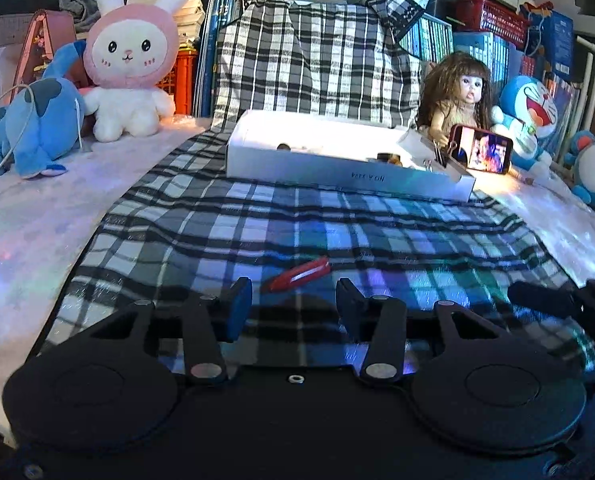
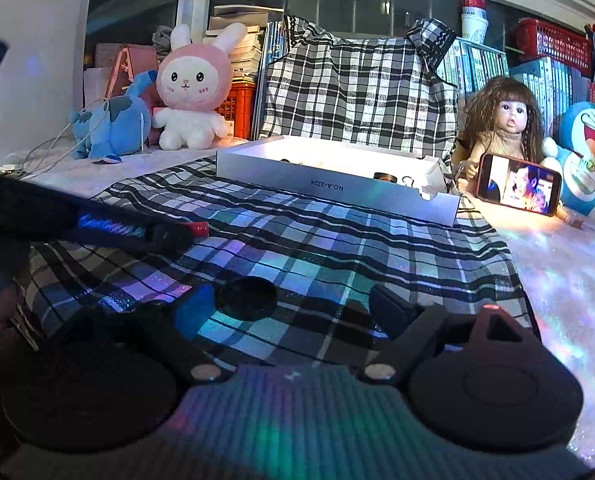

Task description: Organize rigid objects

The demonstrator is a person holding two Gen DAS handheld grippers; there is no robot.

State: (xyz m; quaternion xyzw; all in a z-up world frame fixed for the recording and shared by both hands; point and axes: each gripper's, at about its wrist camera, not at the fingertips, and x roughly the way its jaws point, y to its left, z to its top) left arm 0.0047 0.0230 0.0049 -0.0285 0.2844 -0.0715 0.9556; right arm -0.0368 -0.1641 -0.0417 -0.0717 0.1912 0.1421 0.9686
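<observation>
Left gripper (image 1: 293, 300) hangs low over the plaid cloth (image 1: 257, 216), jaws apart and empty, the red clip (image 1: 297, 275) just beyond its fingertips. Right gripper (image 2: 297, 304) likewise gapes, a dark round disc (image 2: 246, 299) between its fingers. Beyond the clip sits the white box (image 1: 337, 168).
</observation>
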